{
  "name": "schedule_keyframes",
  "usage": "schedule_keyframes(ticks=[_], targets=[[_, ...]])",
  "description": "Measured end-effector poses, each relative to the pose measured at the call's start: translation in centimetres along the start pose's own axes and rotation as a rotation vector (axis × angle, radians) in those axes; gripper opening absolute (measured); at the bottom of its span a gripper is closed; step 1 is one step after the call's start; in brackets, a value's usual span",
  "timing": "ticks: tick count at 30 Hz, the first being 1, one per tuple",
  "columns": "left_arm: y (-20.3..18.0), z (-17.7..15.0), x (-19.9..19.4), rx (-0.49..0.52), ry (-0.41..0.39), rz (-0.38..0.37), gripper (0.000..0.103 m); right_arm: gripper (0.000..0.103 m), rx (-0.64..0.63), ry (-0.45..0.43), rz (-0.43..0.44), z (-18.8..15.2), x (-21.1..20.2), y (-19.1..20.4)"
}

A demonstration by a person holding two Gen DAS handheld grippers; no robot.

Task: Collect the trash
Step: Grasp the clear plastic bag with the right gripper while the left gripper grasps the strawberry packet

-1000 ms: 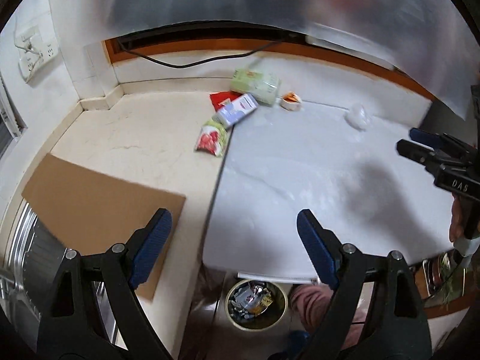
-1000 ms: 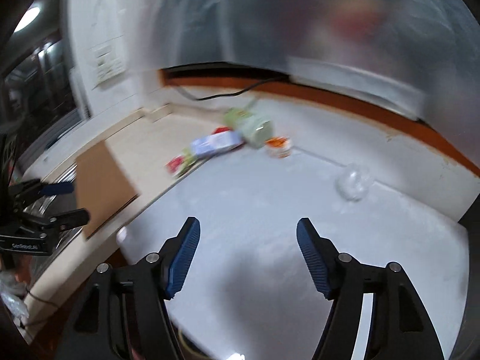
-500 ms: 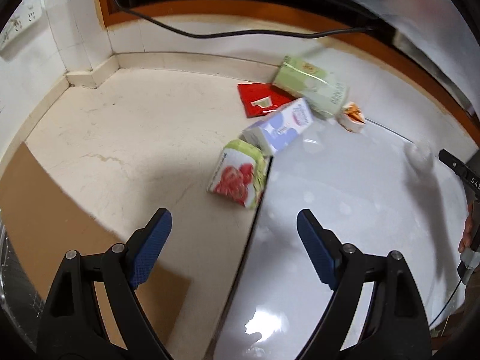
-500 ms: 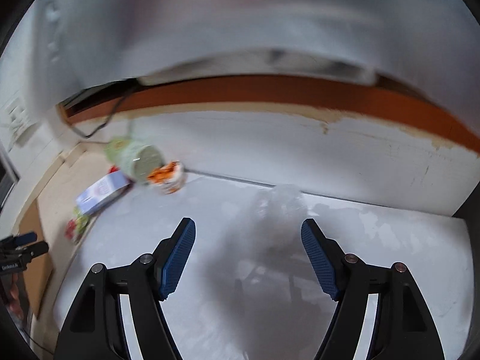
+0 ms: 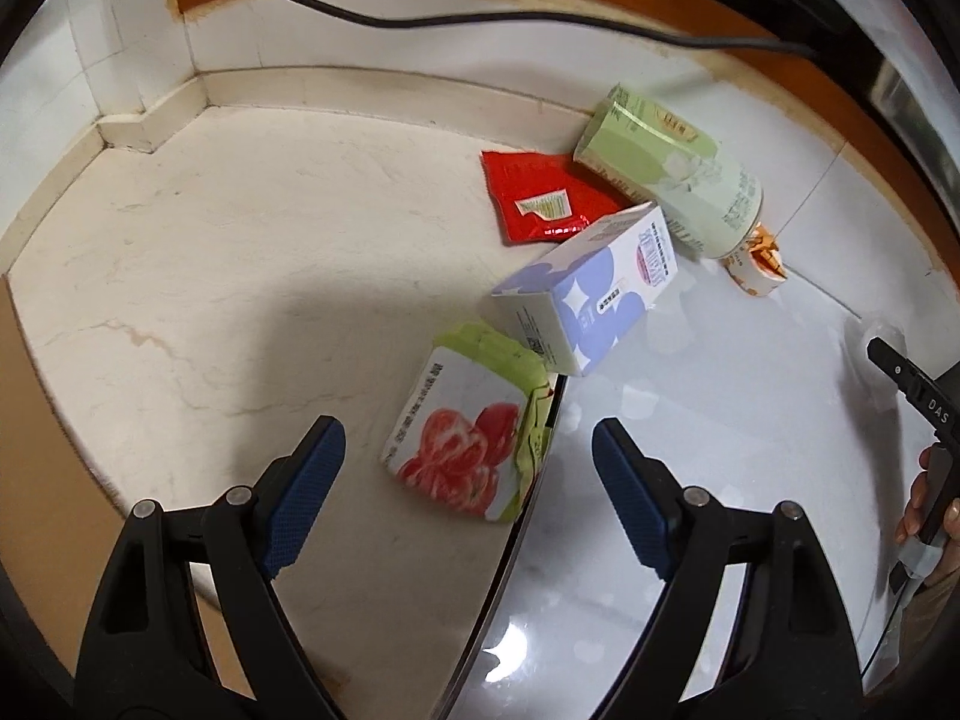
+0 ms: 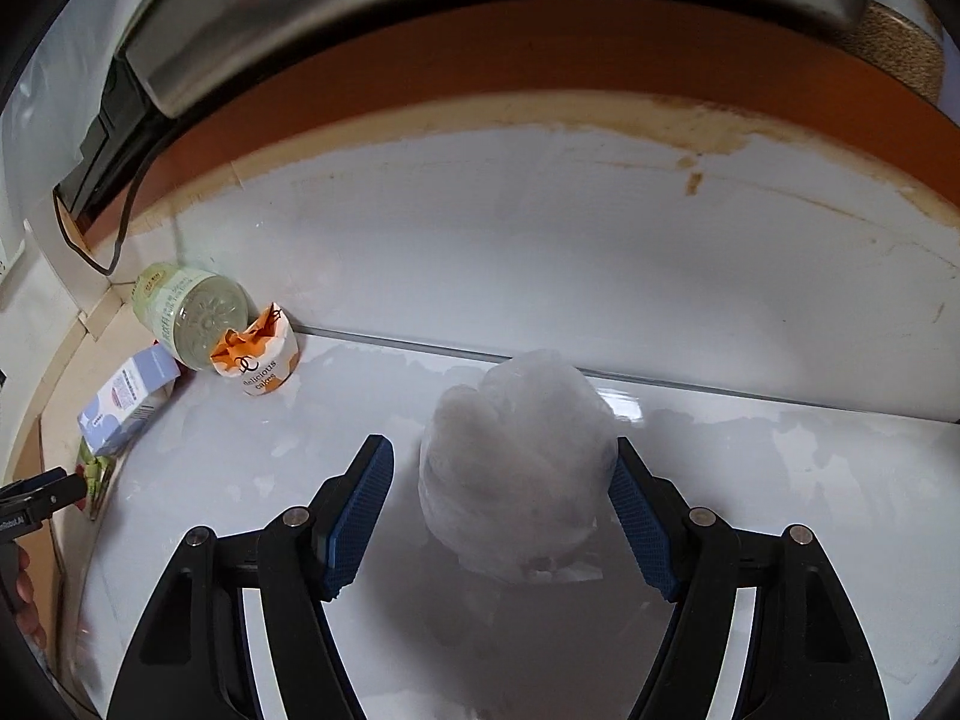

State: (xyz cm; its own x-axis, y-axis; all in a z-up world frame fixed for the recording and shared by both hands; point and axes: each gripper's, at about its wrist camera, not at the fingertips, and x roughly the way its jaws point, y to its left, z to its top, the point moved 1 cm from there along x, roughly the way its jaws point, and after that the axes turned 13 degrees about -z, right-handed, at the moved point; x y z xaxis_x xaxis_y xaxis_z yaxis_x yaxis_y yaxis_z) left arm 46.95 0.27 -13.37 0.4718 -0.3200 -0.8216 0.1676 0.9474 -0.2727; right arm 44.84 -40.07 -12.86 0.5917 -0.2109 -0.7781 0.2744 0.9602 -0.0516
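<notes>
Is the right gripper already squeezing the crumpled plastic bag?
No. The right gripper is open around the plastic bag, with a gap at one pad.

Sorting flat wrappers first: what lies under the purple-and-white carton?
The purple-and-white carton overlaps a corner of the red foil packet and the green fruit pouch. Anything else beneath it is hidden.

Crumpled clear plastic wad (image 6: 516,468) between the right fingers (image 6: 360,504), strawberry-printed green packet (image 5: 474,426) lying flat between the left fingers (image 5: 306,492), lilac carton (image 5: 588,288), red sachet (image 5: 540,198), pale-green canister (image 5: 672,174) on its side, orange cake cup (image 5: 756,264) beyond
</notes>
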Motion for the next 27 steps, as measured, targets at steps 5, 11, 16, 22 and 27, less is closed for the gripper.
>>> schedule_keyframes(ticks=[5, 11, 16, 22, 27], targets=[[-0.4, -0.1, 1.5, 0.025, 0.014, 0.026, 0.072, 0.061, -0.022, 0.011, -0.003, -0.3, 0.6, 0.7], [-1.1, 0.1, 1.7, 0.064, 0.008, 0.066, 0.047, 0.049, -0.026, 0.003, 0.008, -0.6, 0.3, 0.9], [-1.5, -0.3, 1.4, 0.064, -0.003, 0.058, 0.029, 0.042, -0.068, -0.016, -0.017, -0.9, -0.8, 1.2], [-2.2, -1.4, 0.1, 0.061, 0.005, 0.048, 0.016, 0.039, -0.077, -0.054, 0.013, -1.3, -4.1, 1.8], [-3.0, -2.8, -2.3, 0.06, -0.005, 0.028, 0.016, 0.039, -0.094, -0.087, 0.055, -1.8, -8.2, 2.8]])
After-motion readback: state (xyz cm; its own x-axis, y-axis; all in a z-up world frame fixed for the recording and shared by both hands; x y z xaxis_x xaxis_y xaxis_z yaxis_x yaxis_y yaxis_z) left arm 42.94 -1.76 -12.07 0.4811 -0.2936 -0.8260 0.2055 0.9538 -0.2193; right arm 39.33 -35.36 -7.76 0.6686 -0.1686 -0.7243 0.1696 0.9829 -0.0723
